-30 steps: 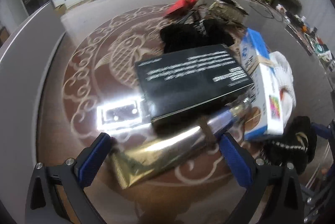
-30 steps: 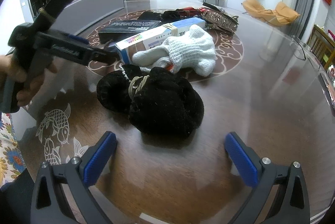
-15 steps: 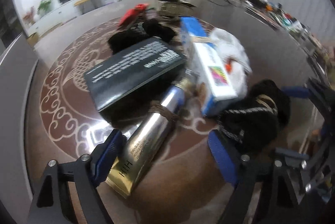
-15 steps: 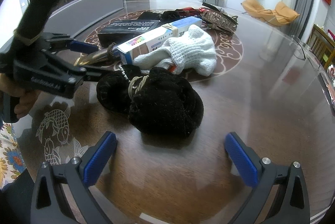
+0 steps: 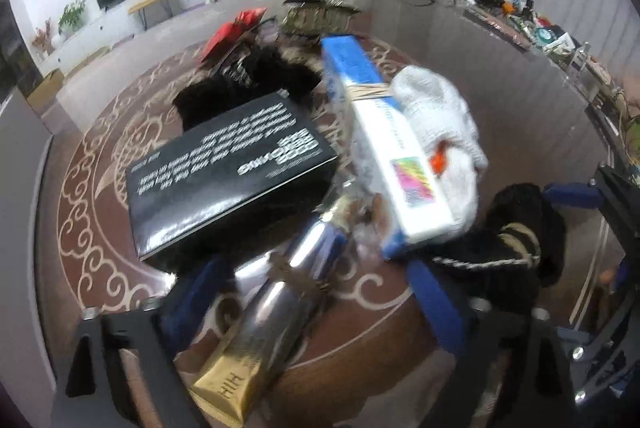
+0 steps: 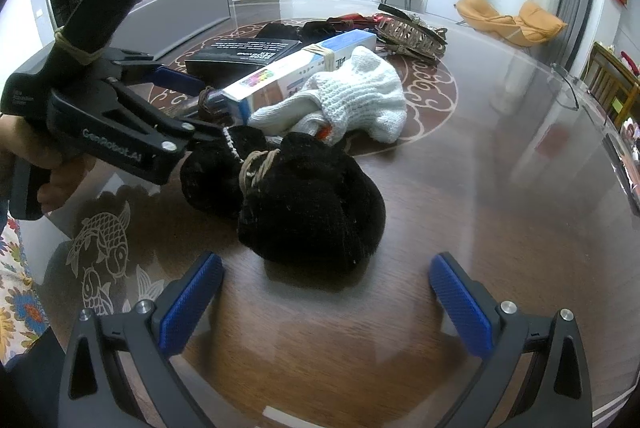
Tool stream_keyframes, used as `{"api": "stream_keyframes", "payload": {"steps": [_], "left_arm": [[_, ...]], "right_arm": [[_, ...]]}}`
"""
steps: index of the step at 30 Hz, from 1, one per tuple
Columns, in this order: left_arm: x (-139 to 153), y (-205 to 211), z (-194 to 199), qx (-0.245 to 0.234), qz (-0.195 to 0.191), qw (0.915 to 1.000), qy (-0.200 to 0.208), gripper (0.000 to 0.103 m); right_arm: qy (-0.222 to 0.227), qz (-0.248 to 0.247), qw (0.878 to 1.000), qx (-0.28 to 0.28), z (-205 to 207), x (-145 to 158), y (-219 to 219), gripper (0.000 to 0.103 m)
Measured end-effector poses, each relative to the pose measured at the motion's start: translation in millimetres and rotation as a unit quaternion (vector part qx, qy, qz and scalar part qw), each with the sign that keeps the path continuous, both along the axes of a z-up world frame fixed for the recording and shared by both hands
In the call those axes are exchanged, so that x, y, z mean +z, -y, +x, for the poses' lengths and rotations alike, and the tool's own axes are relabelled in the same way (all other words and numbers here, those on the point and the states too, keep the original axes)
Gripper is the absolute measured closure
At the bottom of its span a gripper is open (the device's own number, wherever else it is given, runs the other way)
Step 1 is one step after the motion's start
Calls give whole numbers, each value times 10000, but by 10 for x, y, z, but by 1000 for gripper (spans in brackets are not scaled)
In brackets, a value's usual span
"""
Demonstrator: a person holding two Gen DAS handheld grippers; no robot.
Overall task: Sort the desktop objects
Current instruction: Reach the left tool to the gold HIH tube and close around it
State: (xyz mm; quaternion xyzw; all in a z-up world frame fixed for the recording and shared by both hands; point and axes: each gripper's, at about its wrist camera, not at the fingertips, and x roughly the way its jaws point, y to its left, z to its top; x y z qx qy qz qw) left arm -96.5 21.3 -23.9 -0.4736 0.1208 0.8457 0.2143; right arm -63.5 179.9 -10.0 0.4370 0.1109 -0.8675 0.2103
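left wrist view: the left gripper (image 5: 316, 302) has its jaws closing around a gold-and-silver tube (image 5: 272, 324) lying on the table (image 5: 520, 76) beside a black box (image 5: 228, 172); the pads are not yet pressing.

right wrist view: the right gripper (image 6: 324, 302) hangs wide apart, empty, before a black pouch (image 6: 312, 204).

Your left wrist camera sits just behind the left gripper (image 5: 316, 300), tilted steeply down and close over the table (image 5: 500, 76), facing the television wall. Its fingers frame a metallic tube (image 5: 276, 300) lying directly below the lens. Your right wrist camera looks from the table's near edge, also angled down, somewhat farther back, with the right gripper (image 6: 326, 302) at the bottom of the frame. Both views share the black box (image 5: 228, 172), the blue-and-white carton (image 5: 384, 148), the white glove (image 5: 444, 124) and the black pouch (image 5: 516, 248). The right view also takes in your left gripper from its side.
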Motion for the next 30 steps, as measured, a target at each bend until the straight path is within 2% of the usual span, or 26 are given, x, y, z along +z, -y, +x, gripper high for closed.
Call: {"api": "stream_keyframes", "payload": {"steps": [1,2,3,6,10,13,17,20,22,24,26,27,28,30], "left_arm": [[17,-12,23,-25,15,10000,-35,39],[36,-23,52,-23,7,10000,-47,54],[51,-21,73,-8,17,10000,-51,73],[59,36,192,182,53,9998,-50,75],[48,245,486,699,49,9975,-131,75],[50,471,722,1227,51,9923,-145,75],[49,797,852,2037,117,9788,-196,75],[41,832,837,2180,230,9754,-218,73],[29,786,840,2058,161,9781,-277,61],[-16,739,846,2003,-15,9791,-365,23],[-64,787,862,2129,-39,9759,-478,12],[-73,850,846,2188,160,9748,-402,11],[-52,857,807,2232,143,9739,-377,11],[-84,884,790,2238,87,9741,-316,0]], "right_arm": [[-1,1,10000,0,0,0,0,0],[-1,1,10000,0,-3,1,1,0],[-1,2,10000,0,0,0,0,0],[-1,2,10000,0,1,0,0,0],[-4,5,10000,-17,-6,3,-1,0],[-7,0,10000,-20,10,-1,-2,0],[-6,-1,10000,-20,7,0,-1,0],[-8,-3,10000,-62,4,0,-11,0],[-11,-7,10000,-91,14,0,-21,0],[-11,-9,9999,-100,15,1,-22,0],[-12,-11,9999,-99,28,2,-23,0],[-11,-12,9999,-99,29,2,-24,0],[-8,-15,10000,-95,28,1,-25,0],[16,-13,10000,-41,34,1,-33,0]]}}
